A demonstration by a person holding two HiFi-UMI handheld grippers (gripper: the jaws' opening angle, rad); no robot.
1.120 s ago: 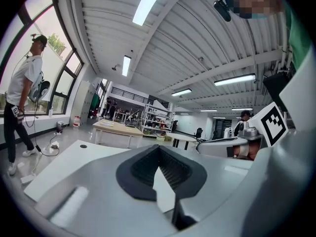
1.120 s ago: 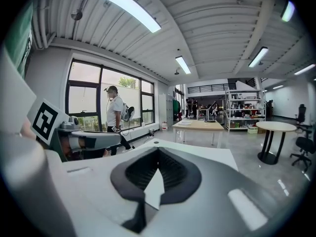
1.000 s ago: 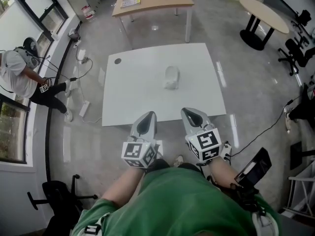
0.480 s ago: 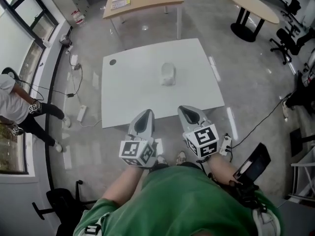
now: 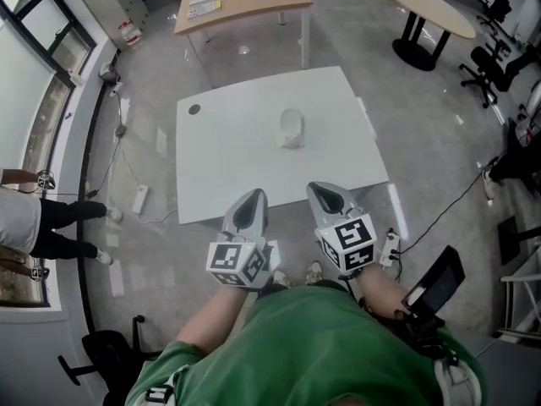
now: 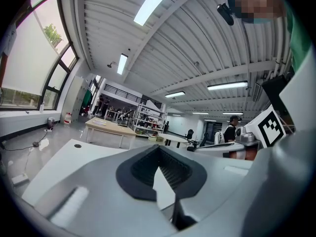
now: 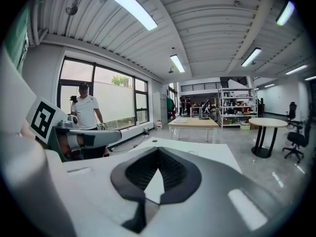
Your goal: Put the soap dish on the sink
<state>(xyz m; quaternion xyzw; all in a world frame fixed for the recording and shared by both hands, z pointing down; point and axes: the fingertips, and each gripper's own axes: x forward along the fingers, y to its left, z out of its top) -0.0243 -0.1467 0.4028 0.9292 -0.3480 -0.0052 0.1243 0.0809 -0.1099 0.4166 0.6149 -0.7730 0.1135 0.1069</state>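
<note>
A small white object [image 5: 292, 129] lies near the middle of the white table [image 5: 220, 167]. It is too small to tell the soap dish from the sink in it. Both grippers hover side by side over the table's near edge, well short of that object. My left gripper [image 5: 252, 195] is shut with nothing held; its own view shows the jaw tips [image 6: 159, 147] meeting over the tabletop. My right gripper [image 5: 319, 189] is shut and empty too, tips [image 7: 158, 150] together. The white object does not show in either gripper view.
A wooden table [image 5: 241, 2] stands beyond the white one, a round table [image 5: 431, 11] and office chairs [image 5: 490, 62] at the far right. A person [image 5: 25, 227] stands by the left windows. Cables and a power strip [image 5: 139, 197] lie on the floor at left.
The person at the left windows has walked toward the near left and is partly out of frame. Both grippers hold their places, shut.
</note>
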